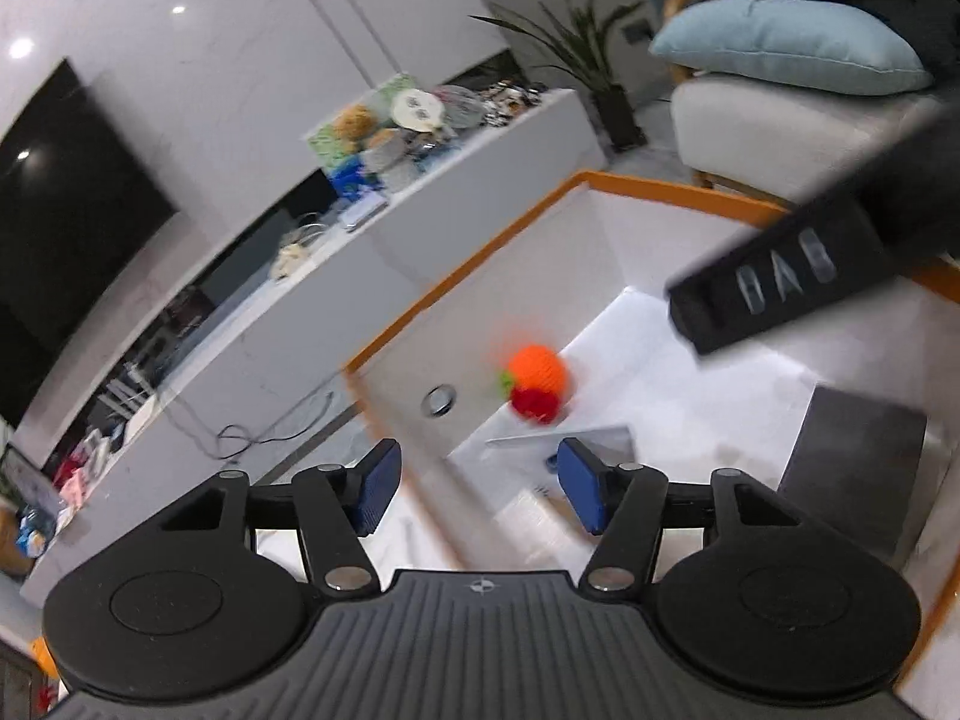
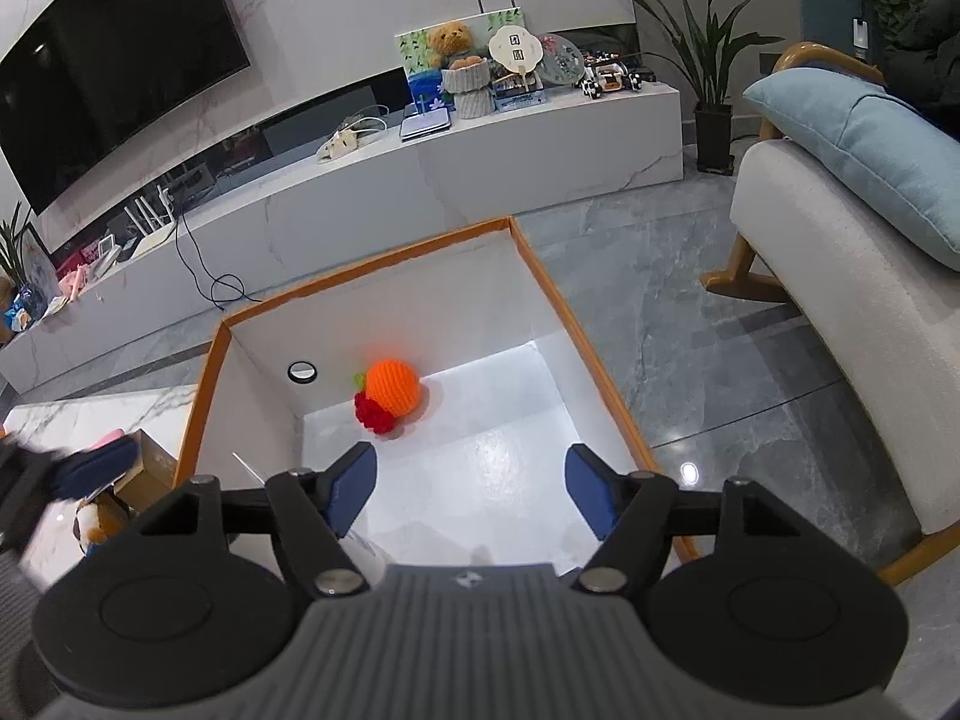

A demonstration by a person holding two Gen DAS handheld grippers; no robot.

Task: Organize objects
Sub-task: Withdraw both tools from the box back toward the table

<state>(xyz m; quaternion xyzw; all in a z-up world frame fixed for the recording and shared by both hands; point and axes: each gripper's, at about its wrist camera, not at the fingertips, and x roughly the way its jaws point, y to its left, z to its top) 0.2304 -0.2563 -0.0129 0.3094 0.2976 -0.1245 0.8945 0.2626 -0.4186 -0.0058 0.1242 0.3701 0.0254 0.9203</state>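
A crocheted orange toy [image 2: 391, 387] with a red flower and a green leaf lies against the far wall inside a white box with an orange rim [image 2: 372, 267]. My right gripper [image 2: 471, 480] hangs over the box's near half, open, with nothing between its blue pads. In the left wrist view the same toy [image 1: 537, 381] shows blurred inside the box [image 1: 660, 187]. My left gripper [image 1: 477, 468] is open and empty above the box's left wall. The right gripper's black body [image 1: 780, 282] crosses the upper right of that view.
A dark grey panel [image 1: 852, 468] stands in the box at the right. A small cardboard box [image 2: 144, 468] and a plush toy [image 2: 90, 525] sit on the marble table left of the box. A white armchair [image 2: 840, 312] stands right, a long TV bench [image 2: 420, 180] behind.
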